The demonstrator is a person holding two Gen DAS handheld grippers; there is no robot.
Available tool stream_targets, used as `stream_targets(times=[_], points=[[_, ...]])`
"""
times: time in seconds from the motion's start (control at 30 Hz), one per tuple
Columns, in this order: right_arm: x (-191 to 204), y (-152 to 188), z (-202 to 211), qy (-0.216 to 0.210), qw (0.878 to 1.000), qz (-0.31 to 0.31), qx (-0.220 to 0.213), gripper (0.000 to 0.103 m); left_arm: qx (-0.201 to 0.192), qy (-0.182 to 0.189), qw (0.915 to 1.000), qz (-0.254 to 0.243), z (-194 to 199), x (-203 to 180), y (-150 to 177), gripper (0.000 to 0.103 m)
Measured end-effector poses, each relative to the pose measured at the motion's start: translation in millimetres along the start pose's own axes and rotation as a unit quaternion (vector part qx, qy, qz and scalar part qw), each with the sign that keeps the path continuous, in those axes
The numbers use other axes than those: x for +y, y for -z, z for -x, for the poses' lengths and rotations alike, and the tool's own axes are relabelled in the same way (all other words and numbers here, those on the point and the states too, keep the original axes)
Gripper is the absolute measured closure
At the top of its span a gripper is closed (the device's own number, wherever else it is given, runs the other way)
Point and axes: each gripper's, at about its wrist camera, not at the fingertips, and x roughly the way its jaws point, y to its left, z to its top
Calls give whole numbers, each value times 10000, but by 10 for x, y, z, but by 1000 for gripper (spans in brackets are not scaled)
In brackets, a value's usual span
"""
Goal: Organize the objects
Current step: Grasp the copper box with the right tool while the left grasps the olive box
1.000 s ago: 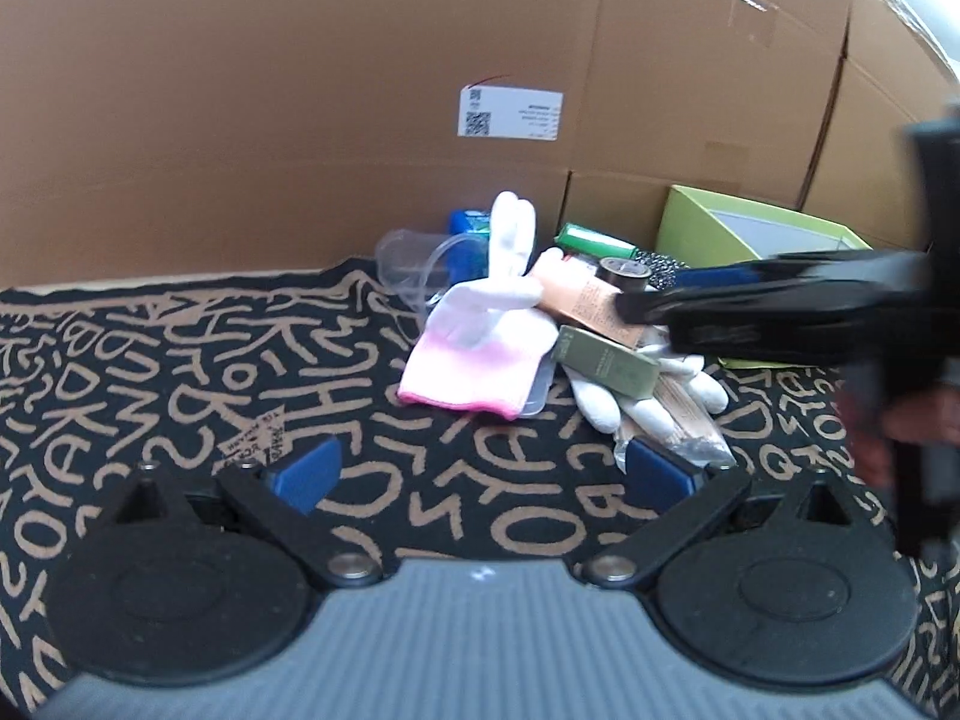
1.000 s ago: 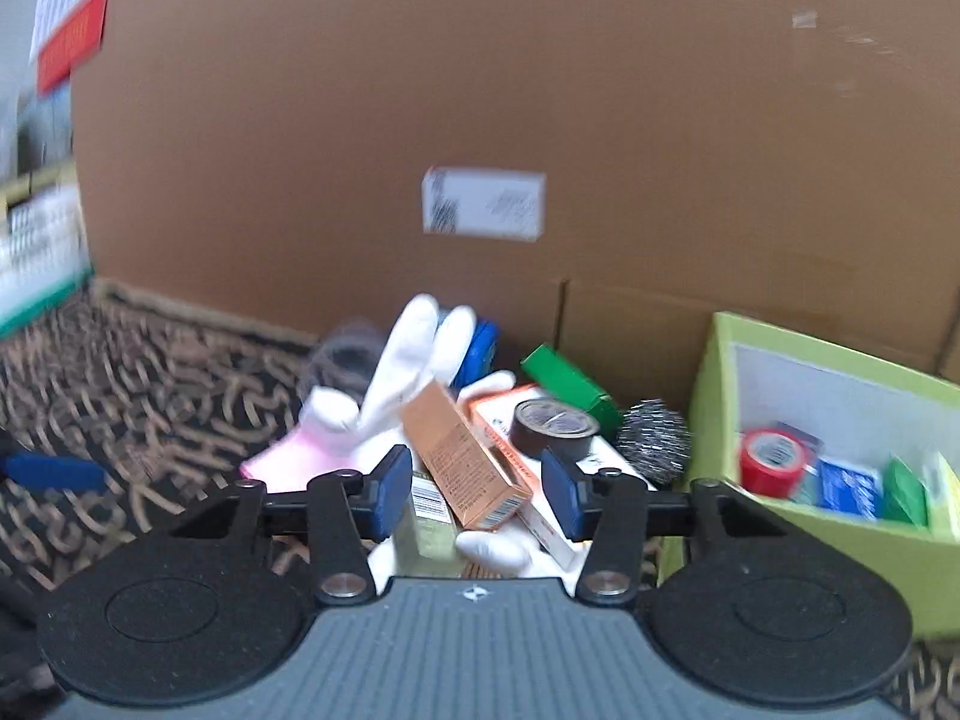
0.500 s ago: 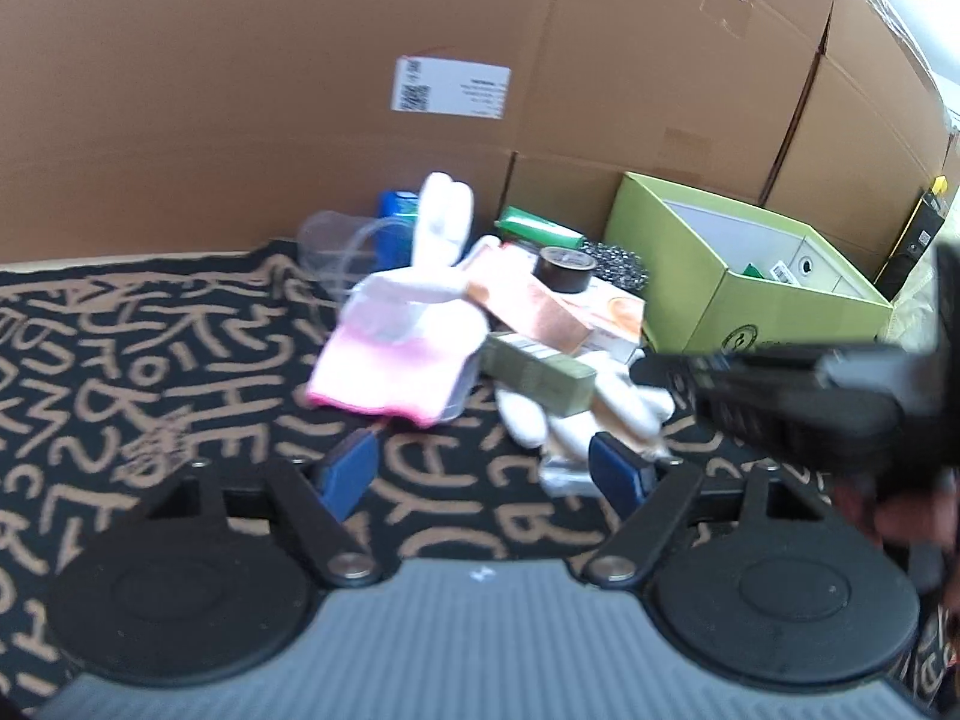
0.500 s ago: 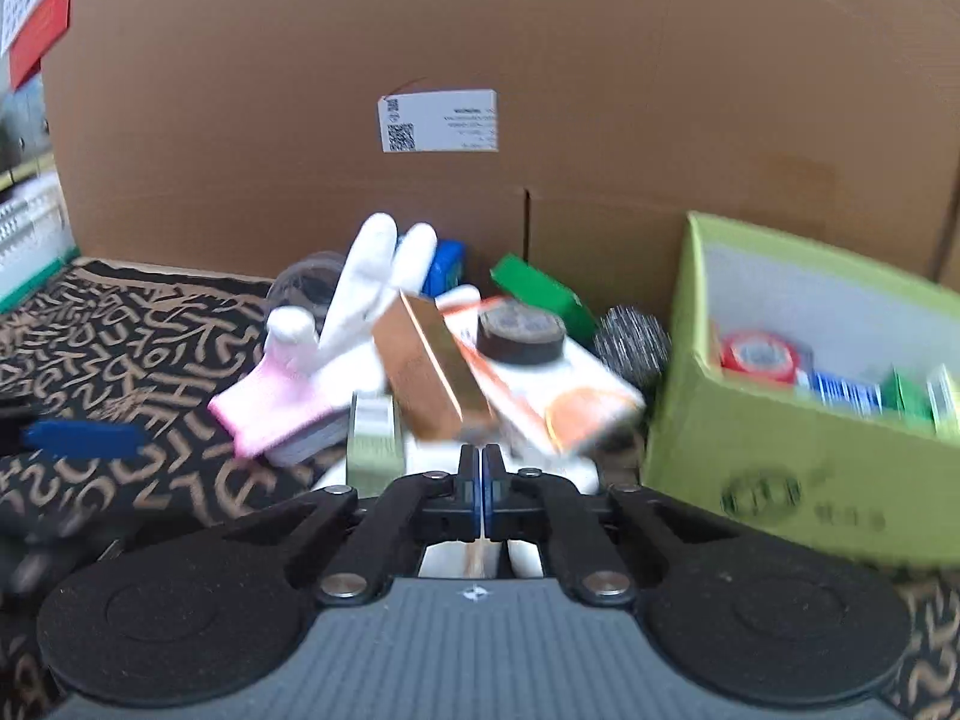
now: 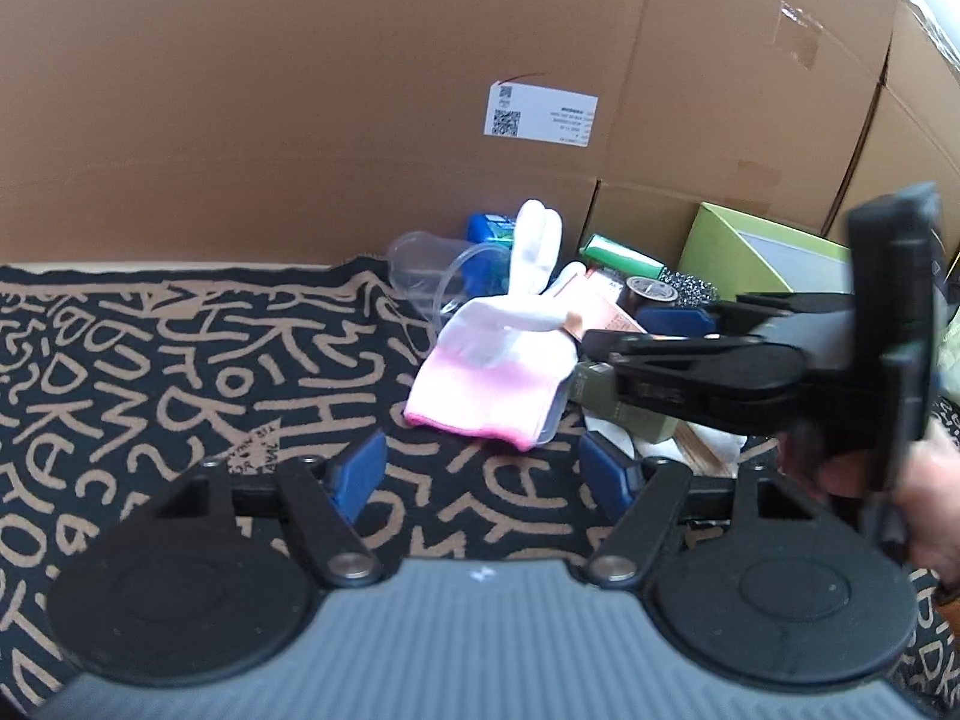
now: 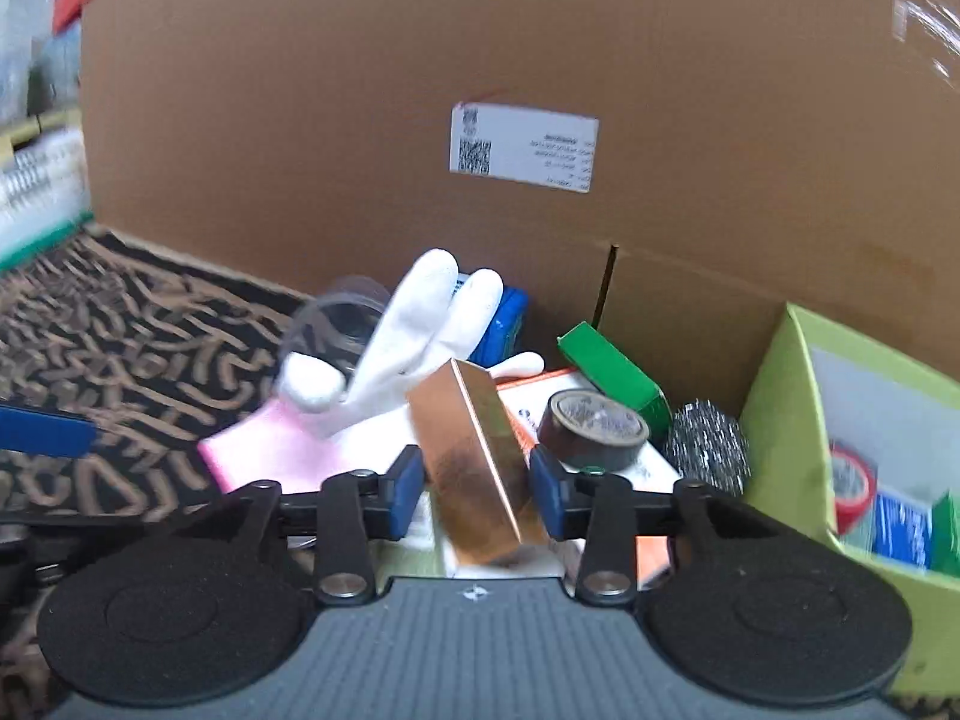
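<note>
A pile lies on the patterned cloth: a white glove with a pink cuff [image 5: 492, 372] [image 6: 384, 372], a copper-coloured box [image 6: 480, 468] leaning on it, a black tape roll [image 6: 591, 429] and a green carton [image 6: 612, 372]. My right gripper [image 6: 475, 492] [image 5: 630, 330] straddles the copper box. Its jaws are opening, and the box rests on the pile rather than hanging in the pads. My left gripper [image 5: 483, 474] hovers just short of the glove's pink cuff. Its jaws are closing with only cloth between them. One of the left gripper's blue fingertips [image 6: 42, 429] shows at the left edge of the right wrist view.
A lime green box [image 6: 780, 450] at the right holds a red roll and small packets. A steel scourer [image 6: 708, 444], a clear plastic cup [image 6: 336, 324] and a blue packet [image 6: 504, 324] lie behind the pile. A cardboard wall [image 5: 360, 120] closes off the back. A hand [image 5: 930, 492] holds the right gripper.
The right gripper, shut half a second ago, has opened and come down around the copper box. The left jaws have narrowed. The pile has not shifted.
</note>
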Motion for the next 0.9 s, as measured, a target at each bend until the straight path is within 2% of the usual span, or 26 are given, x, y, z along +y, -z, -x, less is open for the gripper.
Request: stream_targets(times=[0.07, 0.2, 0.33, 0.47, 0.6, 0.67, 0.7, 0.73, 0.83, 0.9], points=[[21, -11, -83, 85, 10000, 40, 3, 57, 55, 64, 10000, 13, -47, -11, -13, 33], [-30, -4, 84, 65, 9999, -98, -20, 76, 103, 243, 9996, -64, -104, -111, -16, 35], [-318, 200, 562, -21, 9946, -1005, -263, 76, 122, 379, 9991, -167, -182, -276, -53, 35], [-528, 560, 1034, -418, 9784, -2013, -240, 76, 274, 474, 9984, -137, -444, -487, -165, 35], [-519, 921, 1332, -607, 9652, -2541, -74, 76, 456, 200, 9986, -154, -764, -630, -239, 36], [-515, 1076, 1415, -563, 9606, -2723, 33, 76, 406, 26, 9986, -350, -824, -684, -261, 50], [-523, 1142, 1452, -594, 9573, -2828, 17, 76, 440, 55, 9981, -439, -828, -697, -267, 66], [-558, 1200, 1481, -680, 9531, -2949, 6, 76, 529, 190, 9975, -432, -812, -681, -271, 72], [-618, 1293, 1575, -864, 9437, -3193, 4, 76, 653, 392, 9954, -582, -675, -640, -206, 74], [-674, 1355, 1611, -1094, 9332, -3421, 68, 76, 720, 512, 9936, -703, -521, -590, -117, 74]])
